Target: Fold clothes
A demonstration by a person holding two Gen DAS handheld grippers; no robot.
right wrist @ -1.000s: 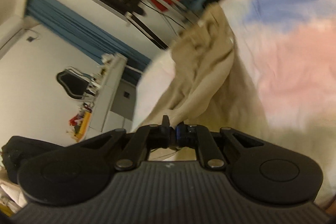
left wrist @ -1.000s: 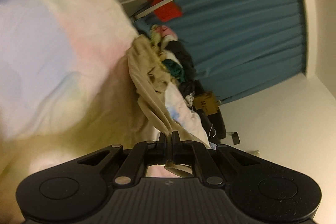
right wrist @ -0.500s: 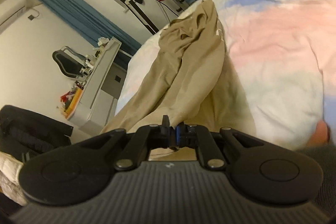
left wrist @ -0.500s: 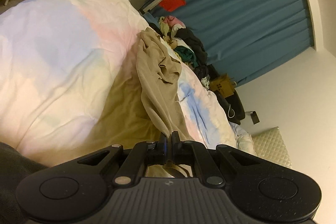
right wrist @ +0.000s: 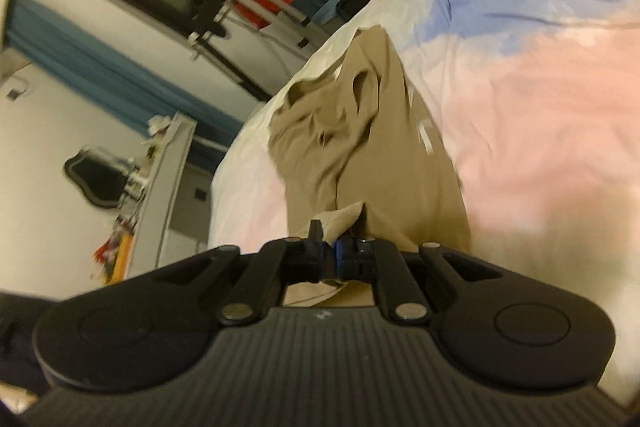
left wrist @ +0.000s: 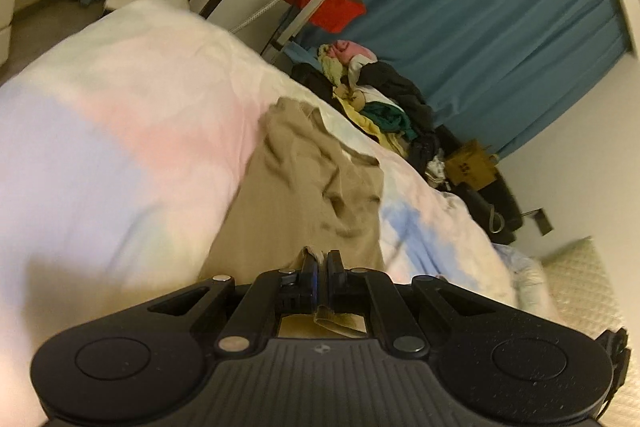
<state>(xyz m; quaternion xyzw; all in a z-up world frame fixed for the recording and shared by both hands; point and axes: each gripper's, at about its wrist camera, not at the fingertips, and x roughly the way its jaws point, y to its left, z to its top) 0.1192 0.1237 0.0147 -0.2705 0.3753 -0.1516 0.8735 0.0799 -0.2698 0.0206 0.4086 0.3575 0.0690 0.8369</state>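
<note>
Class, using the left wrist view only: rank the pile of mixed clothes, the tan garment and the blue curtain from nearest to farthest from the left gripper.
1. Tan garment: clamped in the left gripper, lying ahead across the pastel duvet.
2. Pile of mixed clothes: beyond the garment, upper right of centre.
3. Blue curtain: behind the pile, top right.

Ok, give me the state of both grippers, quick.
Left gripper: closed on the hem of the beige trousers.
Right gripper: closed on the beige trousers too.
</note>
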